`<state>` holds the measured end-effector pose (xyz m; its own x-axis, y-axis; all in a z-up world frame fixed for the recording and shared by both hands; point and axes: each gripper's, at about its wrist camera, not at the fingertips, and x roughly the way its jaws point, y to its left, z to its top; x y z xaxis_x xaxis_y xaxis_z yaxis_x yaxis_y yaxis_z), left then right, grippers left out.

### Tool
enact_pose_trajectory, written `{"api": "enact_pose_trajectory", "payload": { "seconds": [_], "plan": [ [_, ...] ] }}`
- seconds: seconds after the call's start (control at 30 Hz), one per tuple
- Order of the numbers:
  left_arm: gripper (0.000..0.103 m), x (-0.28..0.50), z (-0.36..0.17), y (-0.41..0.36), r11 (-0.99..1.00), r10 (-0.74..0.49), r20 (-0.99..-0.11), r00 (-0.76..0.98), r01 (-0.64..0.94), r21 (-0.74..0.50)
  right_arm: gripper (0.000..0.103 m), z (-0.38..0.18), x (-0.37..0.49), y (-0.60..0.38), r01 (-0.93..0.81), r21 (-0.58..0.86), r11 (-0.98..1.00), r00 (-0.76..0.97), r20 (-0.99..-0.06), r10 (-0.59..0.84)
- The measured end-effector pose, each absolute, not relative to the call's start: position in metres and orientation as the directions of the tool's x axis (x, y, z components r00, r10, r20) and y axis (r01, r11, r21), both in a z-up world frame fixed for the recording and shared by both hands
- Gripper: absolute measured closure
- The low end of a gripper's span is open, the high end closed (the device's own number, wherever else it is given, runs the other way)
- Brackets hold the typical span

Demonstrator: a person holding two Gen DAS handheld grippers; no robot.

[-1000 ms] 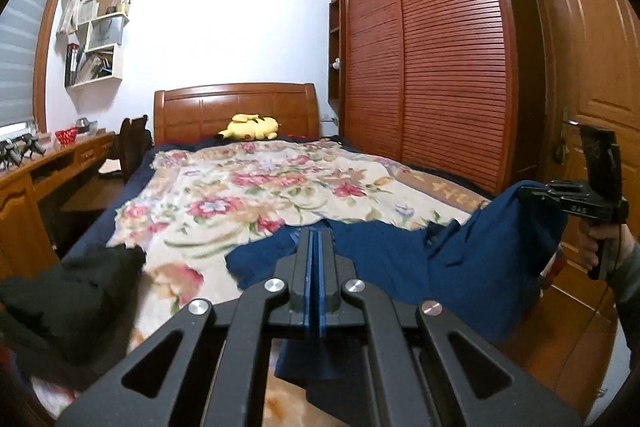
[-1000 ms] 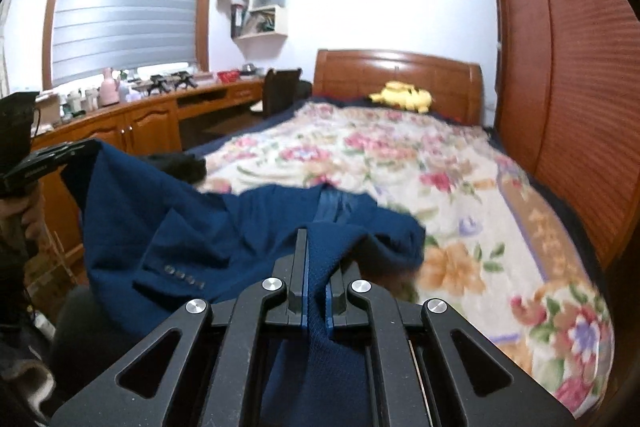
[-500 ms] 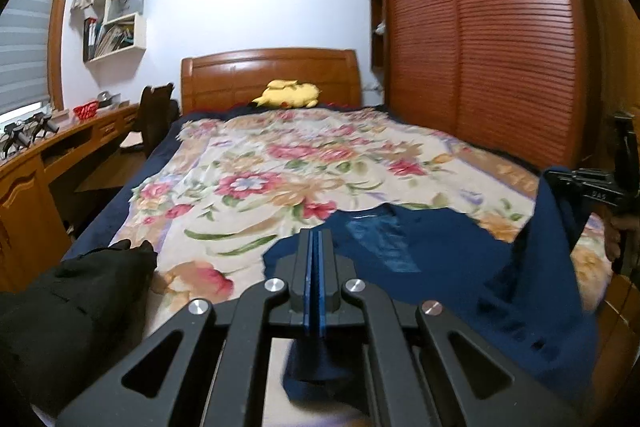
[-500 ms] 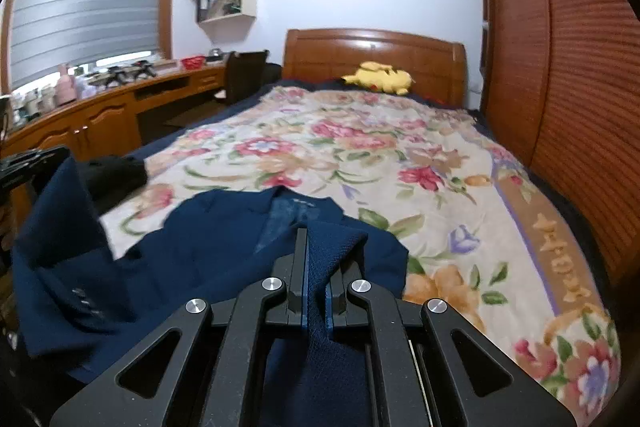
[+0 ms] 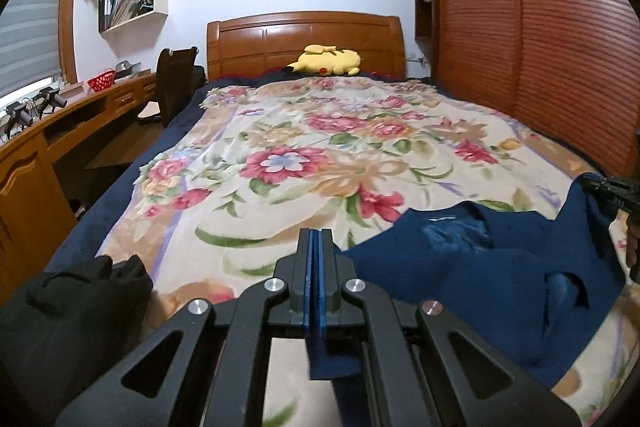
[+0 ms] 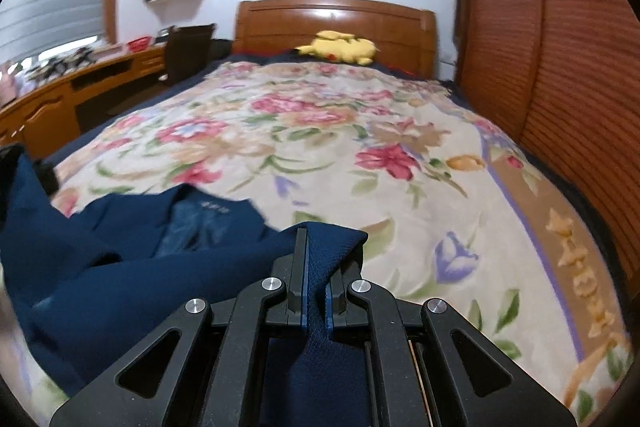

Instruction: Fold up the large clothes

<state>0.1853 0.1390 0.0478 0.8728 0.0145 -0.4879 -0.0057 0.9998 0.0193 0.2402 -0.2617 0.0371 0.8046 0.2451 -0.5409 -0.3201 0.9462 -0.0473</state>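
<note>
A navy blue jacket (image 5: 472,267) lies spread across the near end of the floral bedspread (image 5: 304,147), its lining showing near the collar. My left gripper (image 5: 316,239) is shut on one edge of the jacket, a strip of cloth hanging below its fingers. My right gripper (image 6: 316,239) is shut on a bunched fold at the other edge of the jacket (image 6: 120,259). In the left wrist view the right gripper (image 5: 612,187) shows at the far right edge, with cloth rising to it. Both grippers are low over the foot of the bed.
A black garment (image 5: 68,311) sits on the bed's near left corner. A yellow plush toy (image 5: 328,61) lies by the wooden headboard (image 5: 304,35). A wooden desk (image 5: 44,147) and dark chair (image 5: 176,87) stand left; a slatted wardrobe (image 5: 560,47) lines the right.
Both grippers moved forward and down over the bed, carrying the jacket. The jacket went from hanging off the bed's foot to lying spread on the bedspread.
</note>
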Motion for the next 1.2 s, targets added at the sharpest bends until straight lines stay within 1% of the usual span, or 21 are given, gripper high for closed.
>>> {"api": "enact_pose_trajectory", "payload": {
  "seconds": [0.27,0.37,0.47,0.5,0.53,0.57,0.6,0.63,0.67,0.7,0.77,0.8,0.83,0.87,0.9,1.0,1.03,1.2],
  "plan": [
    [0.103,0.209,0.029,0.143,0.999,0.038,-0.514,0.857,-0.037,0.011,0.100,0.021,0.270,-0.251,-0.290,-0.094,0.952,0.821,-0.535,0.197],
    [0.103,0.211,0.028,0.143,1.000,0.010,-0.531,0.847,-0.019,-0.013,0.100,0.017,0.277,-0.244,-0.277,-0.114,0.954,0.816,-0.552,0.171],
    [0.097,0.204,0.029,0.137,1.000,-0.009,-0.537,0.844,0.013,0.003,0.100,0.013,0.277,-0.240,-0.278,-0.122,0.953,0.806,-0.570,0.163],
    [0.092,0.200,0.030,0.134,1.000,-0.010,-0.536,0.844,0.020,0.013,0.100,0.012,0.276,-0.239,-0.277,-0.123,0.953,0.804,-0.572,0.160],
    [0.090,0.195,0.030,0.131,0.999,-0.007,-0.542,0.841,0.026,0.028,0.097,0.013,0.274,-0.239,-0.272,-0.122,0.954,0.802,-0.576,0.156],
    [0.089,0.191,0.031,0.130,0.999,-0.010,-0.541,0.841,0.032,0.030,0.097,0.013,0.273,-0.240,-0.269,-0.113,0.957,0.798,-0.582,0.155],
    [0.087,0.185,0.031,0.128,0.999,-0.025,-0.540,0.841,0.042,0.020,0.095,0.014,0.272,-0.240,-0.267,-0.104,0.958,0.793,-0.588,0.157],
    [0.083,0.181,0.031,0.127,0.999,-0.039,-0.544,0.838,0.053,0.010,0.090,0.015,0.271,-0.241,-0.269,-0.089,0.959,0.787,-0.594,0.165],
    [0.082,0.177,0.030,0.125,0.998,-0.058,-0.547,0.835,0.068,-0.002,0.085,0.016,0.269,-0.241,-0.272,-0.080,0.959,0.785,-0.594,0.173],
    [0.079,0.171,0.029,0.122,0.997,-0.072,-0.552,0.831,0.082,-0.006,0.073,0.017,0.266,-0.242,-0.277,-0.074,0.958,0.783,-0.596,0.181],
    [0.076,0.162,0.028,0.116,0.995,-0.085,-0.554,0.828,0.103,0.000,0.058,0.018,0.259,-0.240,-0.289,-0.070,0.955,0.776,-0.601,0.191],
    [0.073,0.157,0.028,0.114,0.994,-0.090,-0.554,0.827,0.110,0.004,0.051,0.019,0.254,-0.239,-0.294,-0.079,0.952,0.775,-0.603,0.190],
    [0.071,0.152,0.026,0.111,0.993,-0.097,-0.555,0.826,0.120,0.005,0.048,0.019,0.250,-0.237,-0.298,-0.090,0.950,0.775,-0.604,0.186],
    [0.070,0.147,0.025,0.108,0.992,-0.107,-0.557,0.824,0.129,0.001,0.046,0.019,0.244,-0.234,-0.301,-0.104,0.948,0.778,-0.601,0.182],
    [0.069,0.143,0.023,0.107,0.991,-0.116,-0.561,0.820,0.137,-0.004,0.042,0.019,0.237,-0.232,-0.303,-0.117,0.946,0.782,-0.598,0.177],
    [0.067,0.129,0.014,0.102,0.987,-0.145,-0.576,0.805,0.160,-0.025,0.032,0.022,0.220,-0.231,-0.308,-0.106,0.945,0.787,-0.587,0.191],
    [0.066,0.125,0.011,0.101,0.986,-0.149,-0.581,0.800,0.165,-0.026,0.031,0.022,0.215,-0.231,-0.309,-0.103,0.945,0.786,-0.587,0.193],
    [0.065,0.107,-0.006,0.096,0.983,-0.160,-0.612,0.774,0.181,-0.028,0.030,0.019,0.191,-0.236,-0.301,-0.106,0.948,0.782,-0.596,0.181]
  ]
}}
